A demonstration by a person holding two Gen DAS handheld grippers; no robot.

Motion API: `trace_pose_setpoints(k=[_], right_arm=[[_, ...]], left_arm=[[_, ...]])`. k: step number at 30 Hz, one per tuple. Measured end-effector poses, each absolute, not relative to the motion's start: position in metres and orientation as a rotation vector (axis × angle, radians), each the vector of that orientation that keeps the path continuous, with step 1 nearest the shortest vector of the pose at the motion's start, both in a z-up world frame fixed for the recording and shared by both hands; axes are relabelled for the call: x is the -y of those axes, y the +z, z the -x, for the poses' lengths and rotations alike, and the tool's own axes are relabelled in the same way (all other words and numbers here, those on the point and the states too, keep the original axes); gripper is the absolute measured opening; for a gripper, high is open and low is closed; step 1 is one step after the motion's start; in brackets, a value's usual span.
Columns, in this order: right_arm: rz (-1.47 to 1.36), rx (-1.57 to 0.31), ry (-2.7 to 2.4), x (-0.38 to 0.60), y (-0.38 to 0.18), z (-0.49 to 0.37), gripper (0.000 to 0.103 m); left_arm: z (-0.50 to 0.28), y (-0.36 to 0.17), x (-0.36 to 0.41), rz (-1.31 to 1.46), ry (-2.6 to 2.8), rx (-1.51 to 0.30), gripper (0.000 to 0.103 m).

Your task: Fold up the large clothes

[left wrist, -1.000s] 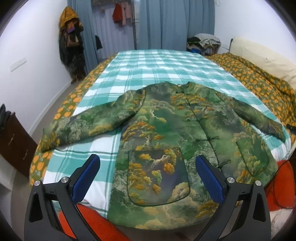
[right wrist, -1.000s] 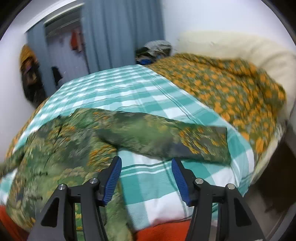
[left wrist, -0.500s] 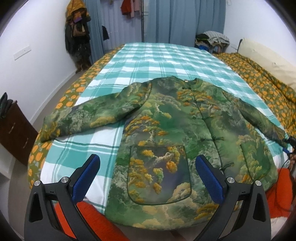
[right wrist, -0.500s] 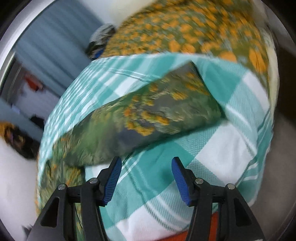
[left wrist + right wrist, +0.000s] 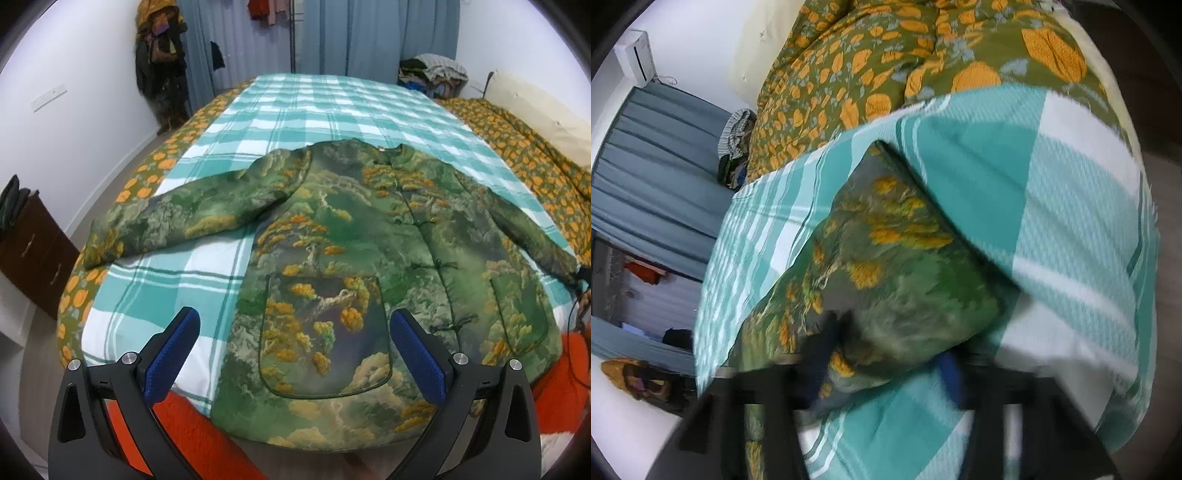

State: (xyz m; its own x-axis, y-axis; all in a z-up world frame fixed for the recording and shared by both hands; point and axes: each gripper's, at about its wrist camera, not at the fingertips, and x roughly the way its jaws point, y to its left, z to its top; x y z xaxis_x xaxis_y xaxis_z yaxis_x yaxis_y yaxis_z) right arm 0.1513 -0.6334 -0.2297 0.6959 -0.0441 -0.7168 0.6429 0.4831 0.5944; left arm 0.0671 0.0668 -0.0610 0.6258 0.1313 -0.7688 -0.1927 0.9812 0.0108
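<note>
Green printed jacket (image 5: 369,251) is spread flat along the bed's (image 5: 332,99) near edge. Left gripper (image 5: 291,354) hovers wide open over the hem. Right gripper (image 5: 886,369) straddles the cuff (image 5: 897,295) by the side edge, too blurry to tell its grip; padded sleeve might slip out.

- The jacket (image 5: 354,266) is showing mottled green with orange-yellow tree clusters.
- The blanket (image 5: 332,107) is showing teal-and-white checks.
- The quilt (image 5: 886,62) is showing olive with orange flowers.

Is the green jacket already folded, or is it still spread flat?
Spread flat. The jacket lies front-up on the checked blanket, both sleeves stretched sideways.
</note>
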Motion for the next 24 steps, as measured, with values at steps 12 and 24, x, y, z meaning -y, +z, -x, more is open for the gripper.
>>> trace_pose_setpoints(k=[12,24], right_arm=[[-0.097,-0.502,0.044,0.392,-0.044,-0.169,0.010],[0.180,-0.741,0.382,0.196,-0.148,-0.167,0.012]], left_arm=[[-0.086,-0.077,-0.054,0.092,0.151,-0.905,0.102],[-0.088,-0.092,-0.042,0.067,0.109,-0.937,0.102]])
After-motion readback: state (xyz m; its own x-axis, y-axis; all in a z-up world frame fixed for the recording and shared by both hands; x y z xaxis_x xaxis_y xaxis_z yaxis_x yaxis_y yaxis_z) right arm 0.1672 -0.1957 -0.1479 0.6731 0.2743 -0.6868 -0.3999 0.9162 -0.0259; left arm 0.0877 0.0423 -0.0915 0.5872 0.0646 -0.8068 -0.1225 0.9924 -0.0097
